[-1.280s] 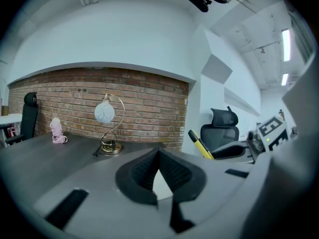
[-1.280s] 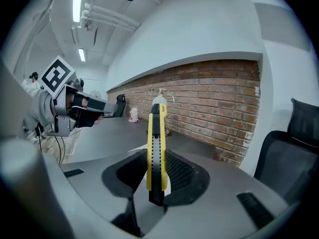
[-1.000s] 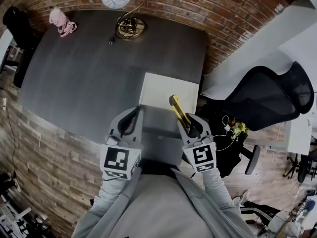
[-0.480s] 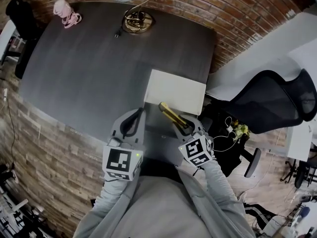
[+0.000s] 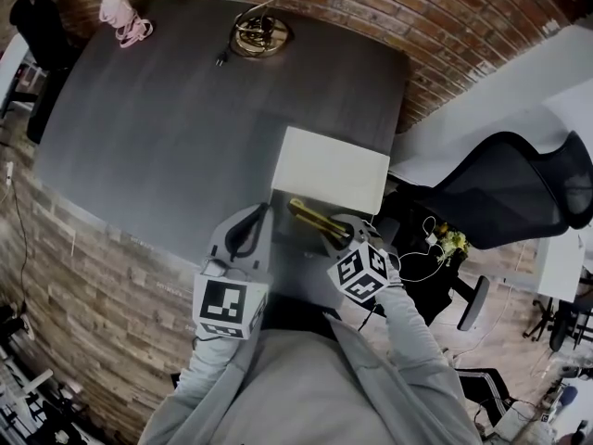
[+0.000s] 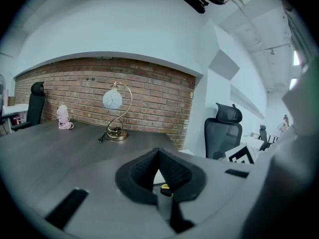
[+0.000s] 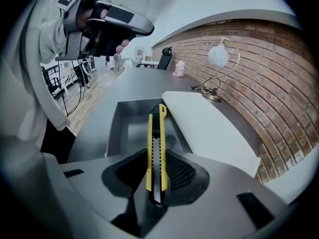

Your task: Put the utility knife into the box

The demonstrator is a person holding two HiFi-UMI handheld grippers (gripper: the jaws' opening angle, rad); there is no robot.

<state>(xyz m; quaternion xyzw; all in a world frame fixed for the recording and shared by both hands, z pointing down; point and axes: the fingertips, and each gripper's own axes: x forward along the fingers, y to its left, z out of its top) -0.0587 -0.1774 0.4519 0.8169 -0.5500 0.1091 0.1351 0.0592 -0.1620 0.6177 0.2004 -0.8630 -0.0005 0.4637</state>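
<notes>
Two grippers sit low in the head view, just in front of the person's grey sleeves. Right gripper (image 5: 339, 234) now sits lower than a second ago, its marker cube rolled over; it is clamped on the utility knife (image 5: 313, 216), which before pointed away toward the wall and now lies slanted to the left over the box (image 5: 295, 260). Left gripper (image 5: 248, 219) is about where it was, beside the box's left edge, pads pressed together with nothing gripped. Right gripper view alone gives the knife's look: yellow body, a dark centre strip with a row of small holes, its free end out over the open grey tray. Left gripper view catches only a small yellow and black bit of it below the pads. Head view alone shows both grippers together. Just beyond the box lies a white lid (image 5: 329, 170), touching its far edge. Farther off on the dark counter (image 5: 167, 119) stand a globe lamp (image 5: 252, 35) and a pink object (image 5: 120, 17), by the brick wall (image 5: 445, 26).
</notes>
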